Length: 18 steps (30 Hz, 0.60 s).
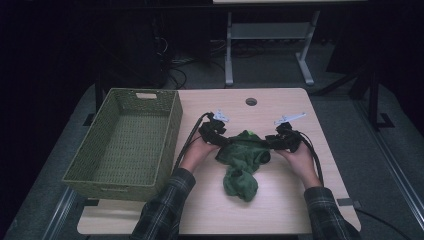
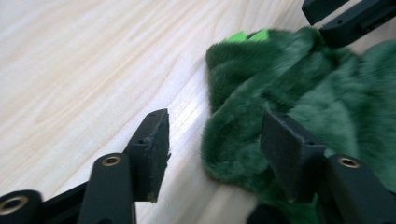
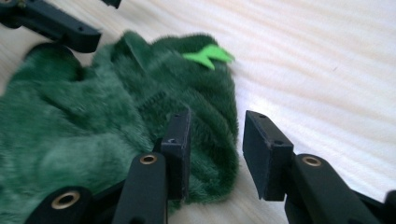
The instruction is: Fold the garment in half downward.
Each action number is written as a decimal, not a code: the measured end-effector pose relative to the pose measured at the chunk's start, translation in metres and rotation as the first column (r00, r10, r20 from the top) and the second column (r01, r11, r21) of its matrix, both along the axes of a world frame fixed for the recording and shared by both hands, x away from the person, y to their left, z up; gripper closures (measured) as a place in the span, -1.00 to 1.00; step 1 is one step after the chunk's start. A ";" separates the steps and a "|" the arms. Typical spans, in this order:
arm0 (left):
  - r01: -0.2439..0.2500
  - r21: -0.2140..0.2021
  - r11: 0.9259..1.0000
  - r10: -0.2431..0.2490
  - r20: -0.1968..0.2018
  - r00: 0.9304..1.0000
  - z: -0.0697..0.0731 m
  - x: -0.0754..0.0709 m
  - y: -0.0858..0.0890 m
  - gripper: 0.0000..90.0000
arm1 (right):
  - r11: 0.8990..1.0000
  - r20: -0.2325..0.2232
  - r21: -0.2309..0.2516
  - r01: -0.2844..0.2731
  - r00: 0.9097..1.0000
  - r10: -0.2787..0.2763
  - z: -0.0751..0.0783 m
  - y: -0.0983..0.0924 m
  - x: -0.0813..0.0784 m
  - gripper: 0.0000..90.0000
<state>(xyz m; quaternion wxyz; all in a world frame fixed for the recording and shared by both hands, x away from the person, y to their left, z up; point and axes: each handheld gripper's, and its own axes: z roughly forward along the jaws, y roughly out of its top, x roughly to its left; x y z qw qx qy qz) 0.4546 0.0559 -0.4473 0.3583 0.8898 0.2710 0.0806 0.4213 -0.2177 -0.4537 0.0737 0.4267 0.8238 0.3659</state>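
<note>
High view first: one green fleecy cloth (image 1: 242, 162) lies crumpled near the middle of one wooden table (image 1: 280, 200), with one woven basket (image 1: 127, 140) standing empty to its left, and two grippers on it, the left gripper (image 1: 216, 134) at the cloth's left upper edge and the right gripper (image 1: 285, 140) at its right upper edge. From up there I cannot tell how the jaws stand. Left gripper view: the jaws are spread, one over bare wood and the other resting on a rolled fold of the cloth; closing from there may catch only a thin lip of pile, which could slip out on lifting. Right gripper view: the jaws are likewise parted, one pressed into the fleece and one on the table just beside the hem, near one bright green tag (image 3: 208, 56). An uneven pair of grips would likely leave the cloth bunched or dragging.
</note>
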 end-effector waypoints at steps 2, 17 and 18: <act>0.014 -0.003 1.000 -0.014 -0.003 1.000 -0.003 0.002 -0.002 0.02 | 1.000 -0.006 -0.020 -0.004 1.000 0.004 -0.003 0.001 0.001 0.39; 0.057 0.040 0.998 -0.055 -0.038 0.998 -0.016 0.008 -0.009 0.66 | 0.999 -0.037 -0.045 0.001 0.999 -0.003 -0.012 0.004 0.001 0.81; 0.057 0.035 0.998 -0.056 -0.041 0.998 -0.016 0.008 -0.009 0.75 | 0.999 -0.037 -0.047 0.001 0.999 -0.003 -0.012 0.004 0.001 0.87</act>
